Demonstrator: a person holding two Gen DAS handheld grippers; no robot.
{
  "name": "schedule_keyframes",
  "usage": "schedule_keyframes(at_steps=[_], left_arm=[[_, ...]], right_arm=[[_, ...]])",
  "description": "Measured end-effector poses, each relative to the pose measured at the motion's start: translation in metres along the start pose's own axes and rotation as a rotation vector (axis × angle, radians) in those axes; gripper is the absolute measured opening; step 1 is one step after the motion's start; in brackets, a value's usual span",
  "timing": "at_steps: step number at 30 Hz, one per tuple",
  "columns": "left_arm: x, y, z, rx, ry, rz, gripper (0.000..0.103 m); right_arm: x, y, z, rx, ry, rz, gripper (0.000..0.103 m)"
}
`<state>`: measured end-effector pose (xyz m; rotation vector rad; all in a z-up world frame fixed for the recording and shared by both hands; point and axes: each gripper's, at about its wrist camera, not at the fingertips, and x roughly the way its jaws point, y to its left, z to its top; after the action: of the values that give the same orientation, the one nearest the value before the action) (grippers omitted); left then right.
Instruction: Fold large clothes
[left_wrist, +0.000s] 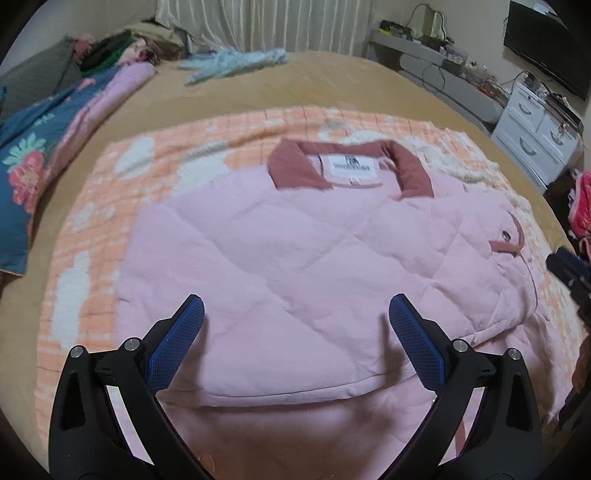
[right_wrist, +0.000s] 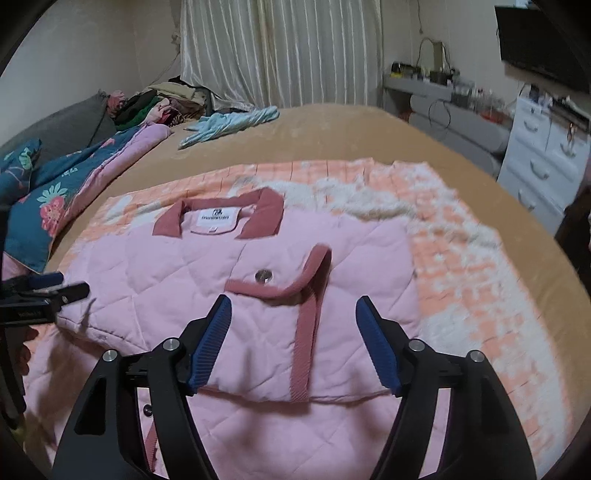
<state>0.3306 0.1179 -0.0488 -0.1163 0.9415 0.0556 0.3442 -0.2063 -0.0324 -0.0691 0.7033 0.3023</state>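
From my left wrist, the pink jacket (left_wrist: 295, 258) lies on the orange blanket (left_wrist: 92, 229), collar (left_wrist: 347, 162) at the far end, lower part doubled up; my left gripper (left_wrist: 295, 317) hangs released over the fold. From my right wrist, my right gripper (right_wrist: 293, 314) gapes empty, just nearer than the jacket's pocket (right_wrist: 284, 288). Next, I judge, grip the folded edge and carry it toward the collar.
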Motion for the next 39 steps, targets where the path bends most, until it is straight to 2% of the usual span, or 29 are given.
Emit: schedule_keyframes(at_steps=[3, 8, 11, 15, 17, 20, 23, 30, 39], left_arm=[[0.023, 0.004, -0.007, -0.035, 0.067, 0.0, 0.094], [0.043, 0.015, -0.016, -0.062, 0.094, -0.036, 0.095], [0.047, 0.018, -0.018, -0.073, 0.092, -0.044, 0.095], [0.048, 0.019, -0.019, -0.066, 0.087, -0.042, 0.095], [0.049, 0.02, -0.019, -0.065, 0.083, -0.044, 0.095], [0.048, 0.019, -0.019, -0.062, 0.079, -0.046, 0.095], [0.048, 0.019, -0.019, -0.059, 0.075, -0.045, 0.095], [0.045, 0.016, -0.018, -0.052, 0.069, -0.034, 0.095], [0.027, 0.013, -0.019, -0.054, 0.063, -0.026, 0.095]], right_arm=[[-0.003, 0.007, 0.009, -0.038, -0.019, 0.003, 0.076], [0.005, 0.026, 0.022, -0.086, -0.002, 0.055, 0.085], [0.021, 0.041, 0.028, -0.098, 0.044, 0.1, 0.085], [0.051, 0.057, 0.03, -0.106, 0.117, 0.108, 0.085], [0.068, 0.063, 0.028, -0.117, 0.163, 0.094, 0.085], [0.097, 0.065, 0.02, -0.127, 0.24, 0.025, 0.085], [0.116, 0.056, 0.011, -0.07, 0.277, 0.042, 0.087], [0.128, 0.054, 0.002, -0.044, 0.259, 0.039, 0.09], [0.109, 0.049, 0.0, -0.019, 0.234, 0.038, 0.091]])
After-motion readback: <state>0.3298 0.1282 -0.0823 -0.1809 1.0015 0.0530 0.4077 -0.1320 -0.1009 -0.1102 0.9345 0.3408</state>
